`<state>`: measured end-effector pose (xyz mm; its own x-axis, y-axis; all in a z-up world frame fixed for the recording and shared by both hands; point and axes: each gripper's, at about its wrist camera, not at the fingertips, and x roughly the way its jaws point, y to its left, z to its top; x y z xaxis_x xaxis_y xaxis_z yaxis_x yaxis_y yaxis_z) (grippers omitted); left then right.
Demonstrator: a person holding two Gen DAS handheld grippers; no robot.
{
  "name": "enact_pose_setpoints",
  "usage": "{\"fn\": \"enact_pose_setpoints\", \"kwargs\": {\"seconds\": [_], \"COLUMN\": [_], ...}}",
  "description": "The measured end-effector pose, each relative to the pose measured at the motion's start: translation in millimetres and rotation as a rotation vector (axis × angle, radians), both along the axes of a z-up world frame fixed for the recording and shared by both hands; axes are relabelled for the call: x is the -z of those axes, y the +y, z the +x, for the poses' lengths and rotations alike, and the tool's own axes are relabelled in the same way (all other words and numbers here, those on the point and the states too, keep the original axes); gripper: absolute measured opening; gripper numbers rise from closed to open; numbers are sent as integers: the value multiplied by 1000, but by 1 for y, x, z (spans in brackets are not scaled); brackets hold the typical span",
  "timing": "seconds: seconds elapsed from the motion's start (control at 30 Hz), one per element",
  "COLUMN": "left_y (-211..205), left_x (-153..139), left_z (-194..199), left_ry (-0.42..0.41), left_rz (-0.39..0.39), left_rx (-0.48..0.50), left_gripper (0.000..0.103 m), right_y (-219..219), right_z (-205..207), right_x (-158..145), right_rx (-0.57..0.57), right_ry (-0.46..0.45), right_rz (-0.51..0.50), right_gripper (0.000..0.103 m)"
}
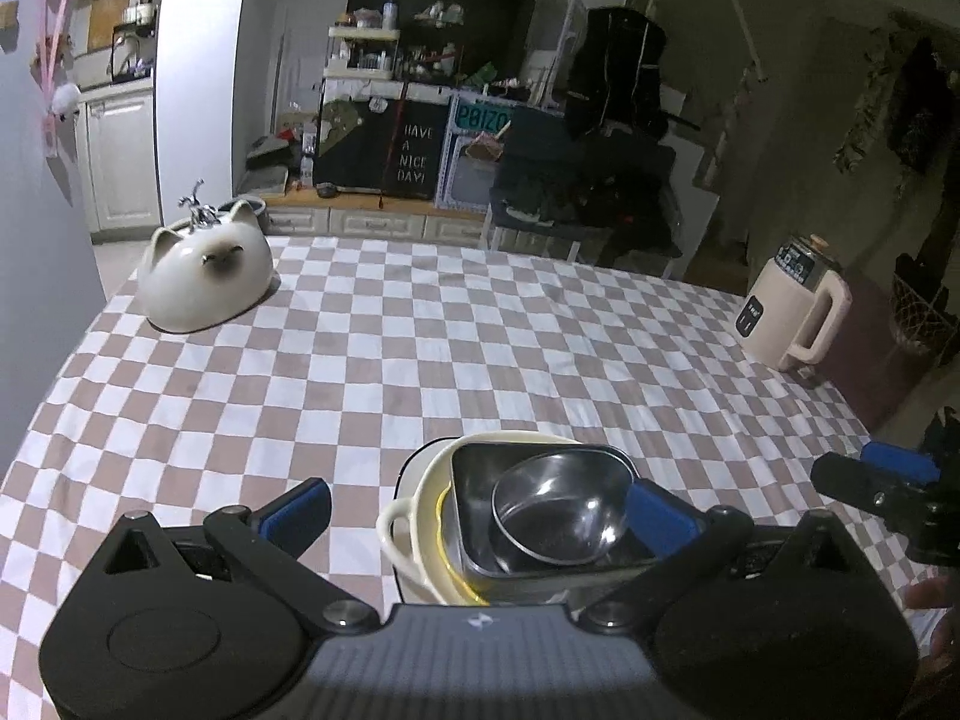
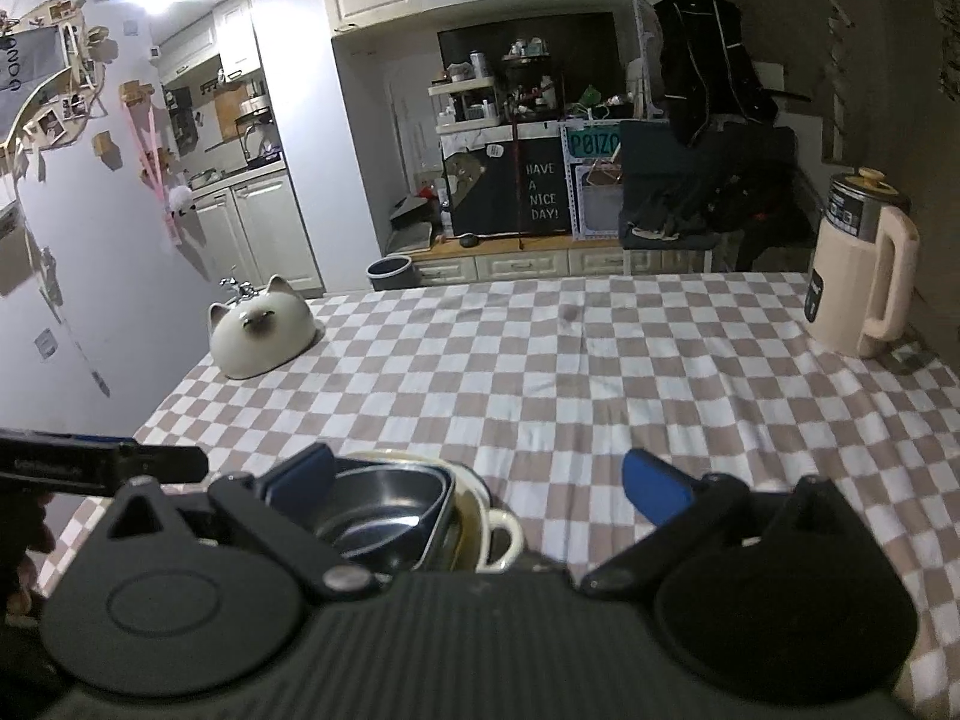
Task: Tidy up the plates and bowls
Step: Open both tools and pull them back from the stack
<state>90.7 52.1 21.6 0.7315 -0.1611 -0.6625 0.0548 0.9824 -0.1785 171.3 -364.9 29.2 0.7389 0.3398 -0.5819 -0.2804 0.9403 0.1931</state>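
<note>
Nearest your lens is the left gripper (image 1: 480,513), jaws spread wide and holding nothing; its right pad overlaps the stack's rim in the left wrist view, though you cannot tell whether it touches; the right gripper (image 2: 477,489) is equally wide and empty, its left pad just beside the same stack. Between the 2 tools sits the stack: a round steel bowl (image 1: 561,513) nested in a rectangular steel tray (image 1: 474,480), that tray set inside a cream handled dish (image 1: 399,531) with a yellowish rim showing beneath; it rests on the checkered tablecloth (image 1: 420,330) at the near edge. Further out, a cat-faced bowl (image 1: 207,273) lies upside down near the far left corner, well apart from the stack, and a cream kettle (image 1: 786,315) stands at the far right. The stacking looks largely done; the cat-faced bowl seems to be the 1 piece left. The risks: a pad catching the tray rim as you draw away could tip the steel pieces or drag the stack toward the near edge; the upturned bowl looks smooth and domed, so a pinch on its curve may slip; snagging the cloth would shift everything.
</note>
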Motion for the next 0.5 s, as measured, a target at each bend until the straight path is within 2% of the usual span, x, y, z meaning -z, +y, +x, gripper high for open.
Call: {"fn": "enact_pose_setpoints", "kwargs": {"seconds": [0.17, 0.37, 0.5], "left_y": [-6, -6, -4], "left_x": [2, 12, 12], "left_z": [-29, -59, -79], "left_ry": [-48, -40, -50], "left_rz": [89, 106, 119], "left_rx": [-12, -14, -43], "left_gripper": [103, 103, 103], "right_y": [-2, -3, -4], "right_z": [-26, -52, -65], "right_x": [1, 4, 7], "right_rx": [29, 35, 38], "right_ry": [-61, -135, -152], "right_rz": [-35, -42, -51], "right_gripper": [103, 103, 103]}}
